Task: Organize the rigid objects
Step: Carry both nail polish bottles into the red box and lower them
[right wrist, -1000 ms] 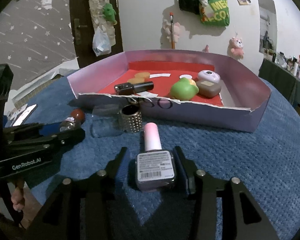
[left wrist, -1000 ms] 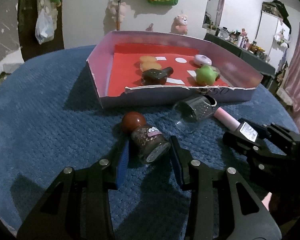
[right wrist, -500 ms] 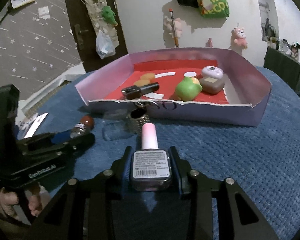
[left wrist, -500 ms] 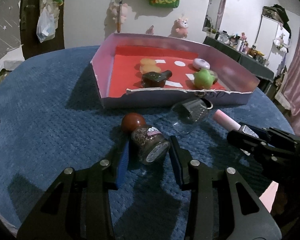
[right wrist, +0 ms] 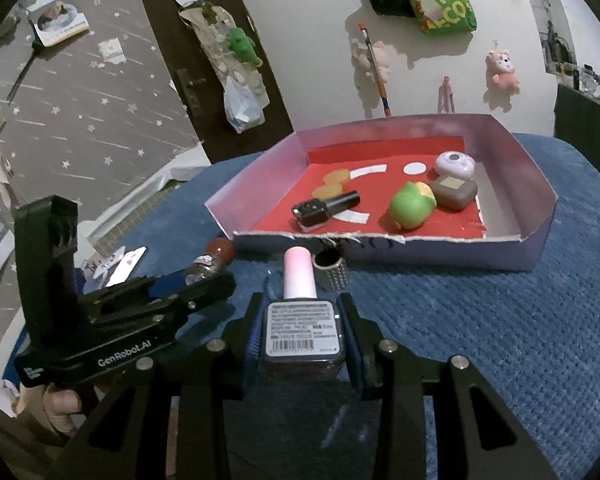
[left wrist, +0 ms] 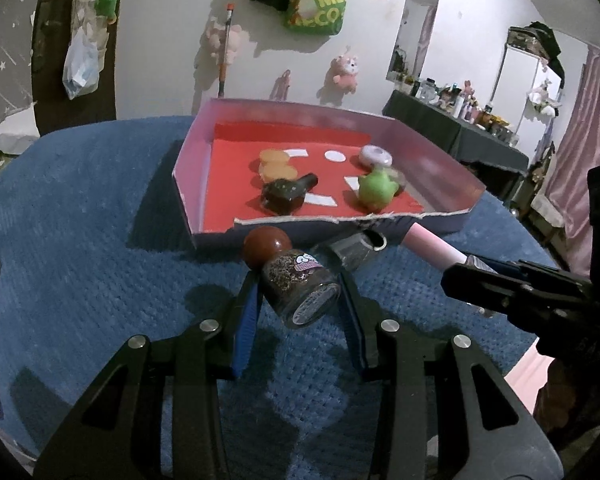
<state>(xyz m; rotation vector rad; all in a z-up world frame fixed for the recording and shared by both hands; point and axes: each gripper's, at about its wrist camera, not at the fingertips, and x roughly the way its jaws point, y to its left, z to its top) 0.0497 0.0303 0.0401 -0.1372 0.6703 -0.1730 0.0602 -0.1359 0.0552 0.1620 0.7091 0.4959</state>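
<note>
My left gripper [left wrist: 300, 300] is shut on a glitter bottle with a round red-brown cap [left wrist: 296, 280] and holds it above the blue cloth. My right gripper [right wrist: 302, 320] is shut on a square bottle with a pink cap [right wrist: 302, 324], also lifted. The pink-walled box with a red floor [left wrist: 204, 184] lies just ahead and shows in the right wrist view [right wrist: 540, 208]. It holds a dark bottle [left wrist: 286, 192], a green toy [left wrist: 376, 188], orange discs [left wrist: 274, 162] and a lilac compact [left wrist: 375, 156].
A clear bottle with a studded silver cap [left wrist: 350, 246] lies on the blue cloth [left wrist: 80, 240] by the box's front wall; it also shows in the right wrist view [right wrist: 334, 270]. A brown case [right wrist: 454, 192] sits in the box. Papers [right wrist: 124, 268] lie at the table's left edge.
Both grippers have closed on their bottles, lifted them off the cloth and moved closer to the box.
</note>
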